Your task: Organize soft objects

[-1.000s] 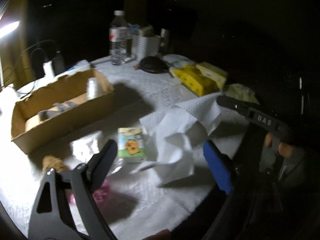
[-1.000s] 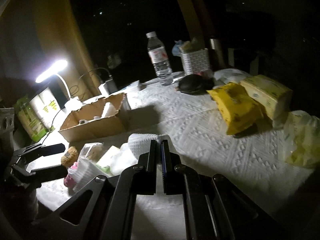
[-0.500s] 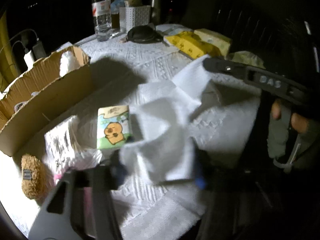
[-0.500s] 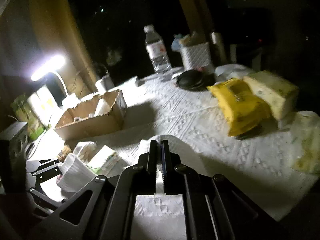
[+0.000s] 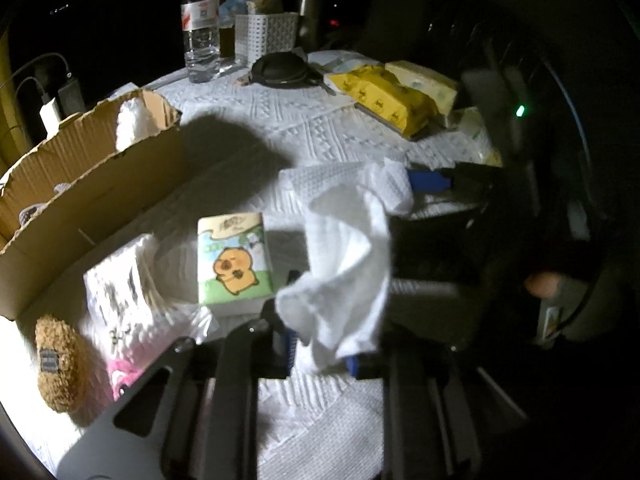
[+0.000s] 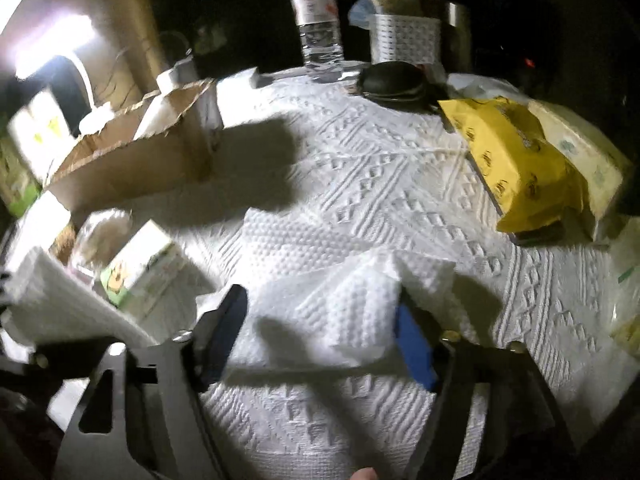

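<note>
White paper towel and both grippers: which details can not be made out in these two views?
- Left wrist view: the white paper towel drapes over the left gripper, hiding where the jaws meet it.
- Left wrist view: the brown cardboard box walls hide most contents.
- Right wrist view: the small cartoon tissue pack is blurred.

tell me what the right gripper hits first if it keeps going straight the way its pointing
Probably the white paper towel: it lies crumpled between the open fingers of the right gripper. Beyond it is bare table cover; depth is hard to judge.

Water bottle (image 5: 201,20), lamp (image 6: 56,44), blk pouch (image 5: 282,72).
</note>
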Demonstrator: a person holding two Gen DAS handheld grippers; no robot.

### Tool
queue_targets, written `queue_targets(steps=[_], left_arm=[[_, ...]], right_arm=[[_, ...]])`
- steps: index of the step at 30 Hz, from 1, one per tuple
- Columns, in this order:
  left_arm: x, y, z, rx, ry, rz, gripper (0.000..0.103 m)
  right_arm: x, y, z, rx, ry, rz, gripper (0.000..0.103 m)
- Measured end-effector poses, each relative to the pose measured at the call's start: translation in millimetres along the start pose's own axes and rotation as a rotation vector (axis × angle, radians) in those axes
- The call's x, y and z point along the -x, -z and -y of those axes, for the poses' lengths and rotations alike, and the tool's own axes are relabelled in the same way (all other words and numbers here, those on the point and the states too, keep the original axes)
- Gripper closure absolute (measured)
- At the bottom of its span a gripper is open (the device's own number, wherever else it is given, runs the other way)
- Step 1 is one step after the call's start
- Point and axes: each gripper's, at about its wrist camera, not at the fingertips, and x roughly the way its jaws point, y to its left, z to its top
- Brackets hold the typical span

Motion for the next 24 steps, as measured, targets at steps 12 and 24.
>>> queue_targets(steps=[12,24], left_arm=[[21,1,-17,0.041,0.025,0.045,0.086],[58,-3,-36,0.054,0.013,0.122,0.086]], right_arm=[[-4,-3,-7,0.015,0.086,0.017,0.086],[30,-16,-16,-0.009,0.008,0.076,0.095]])
